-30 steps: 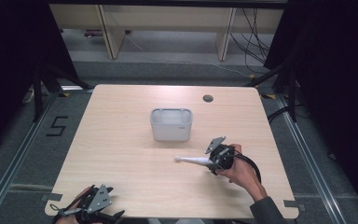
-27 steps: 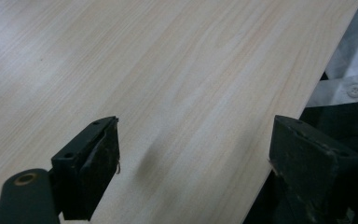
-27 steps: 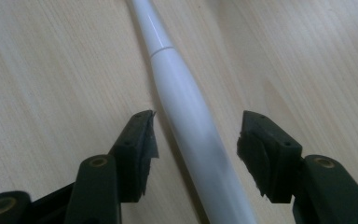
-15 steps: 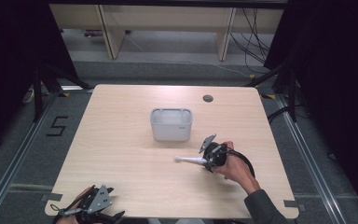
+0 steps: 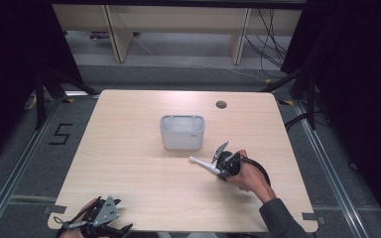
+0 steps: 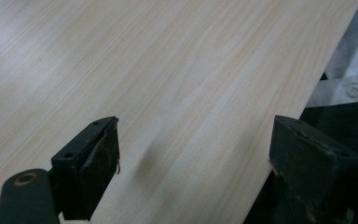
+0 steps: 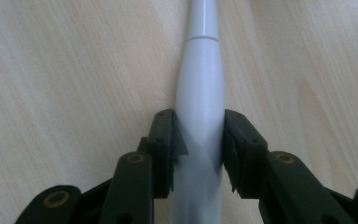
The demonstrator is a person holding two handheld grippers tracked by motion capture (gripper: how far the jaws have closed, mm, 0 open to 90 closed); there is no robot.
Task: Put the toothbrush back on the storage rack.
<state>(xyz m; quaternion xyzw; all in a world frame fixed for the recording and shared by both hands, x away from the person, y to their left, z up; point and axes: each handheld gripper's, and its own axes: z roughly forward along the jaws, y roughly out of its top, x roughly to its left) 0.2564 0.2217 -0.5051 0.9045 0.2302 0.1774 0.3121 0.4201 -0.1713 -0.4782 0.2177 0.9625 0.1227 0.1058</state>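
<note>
My left gripper point(image 5: 95, 220) sits at the near table point(image 5: 129, 163) edge, jaws wide apart, holding nothing. My right gripper point(image 7: 198, 149) has just been closing and now squeezes the white toothbrush handle point(image 7: 199, 93), which lies on the table just in front of the grey box point(image 5: 182, 132). A second ago those jaws stood wider.

Toothbrush point(image 5: 204, 164) before bin point(image 5: 182, 132), on table point(image 5: 129, 148)
</note>
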